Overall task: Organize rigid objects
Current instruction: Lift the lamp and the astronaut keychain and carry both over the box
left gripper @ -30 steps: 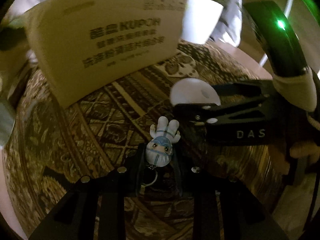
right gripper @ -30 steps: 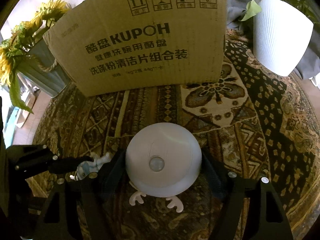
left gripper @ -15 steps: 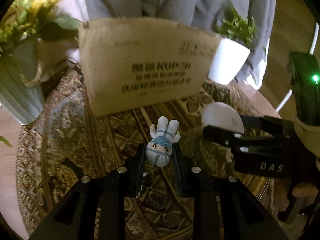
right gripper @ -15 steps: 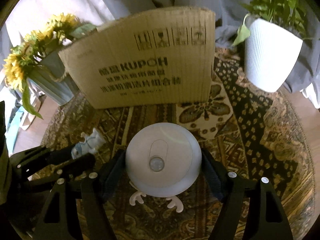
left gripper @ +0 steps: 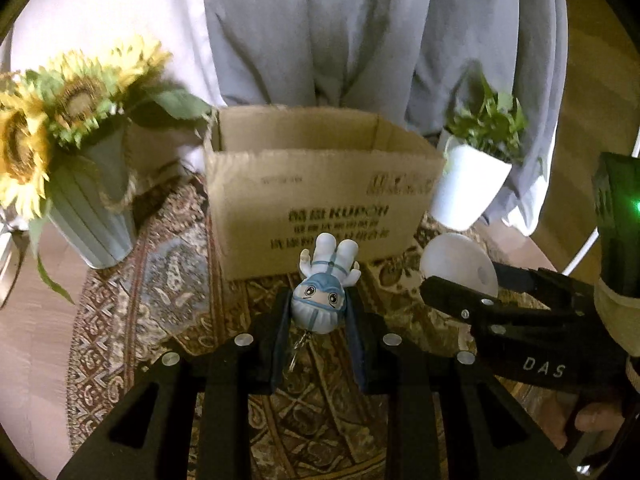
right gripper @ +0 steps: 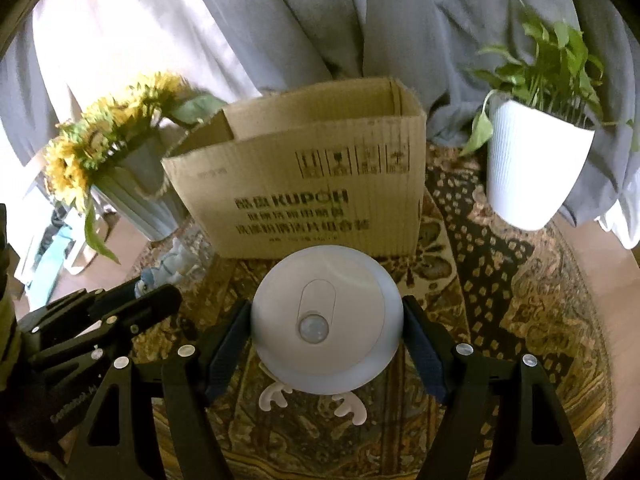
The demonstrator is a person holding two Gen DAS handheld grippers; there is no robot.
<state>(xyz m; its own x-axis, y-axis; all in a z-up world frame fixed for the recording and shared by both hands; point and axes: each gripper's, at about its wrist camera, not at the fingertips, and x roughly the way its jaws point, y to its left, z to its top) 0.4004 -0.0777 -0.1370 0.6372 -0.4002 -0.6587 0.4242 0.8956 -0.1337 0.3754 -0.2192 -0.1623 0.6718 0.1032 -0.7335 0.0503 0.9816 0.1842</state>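
Figurine (left gripper: 322, 294) and round white sensor light (right gripper: 326, 322) are both being carried off the patterned bench (right gripper: 500, 280), each in its own gripper, in front of the open cardboard box (right gripper: 304, 184) that is standing between the sunflower vase (left gripper: 96, 204) and the white plant pot (right gripper: 536, 168). The left gripper (left gripper: 318, 320) is clenching its fingers (left gripper: 280, 340) on the head of the little suited figurine, whose legs are pointing away towards the box while a keyring is dangling beneath it. The right gripper (right gripper: 326, 348) is grasping the light across its width, its fingers (right gripper: 424, 352) pressing on opposite edges, antler-shaped feet hanging underneath. Holding each piece by its sides is probably leaving the underside free for dropping it over the box wall. Both grippers are tilting downward, side by side, facing the near wall of the box, whose open top is showing just above.
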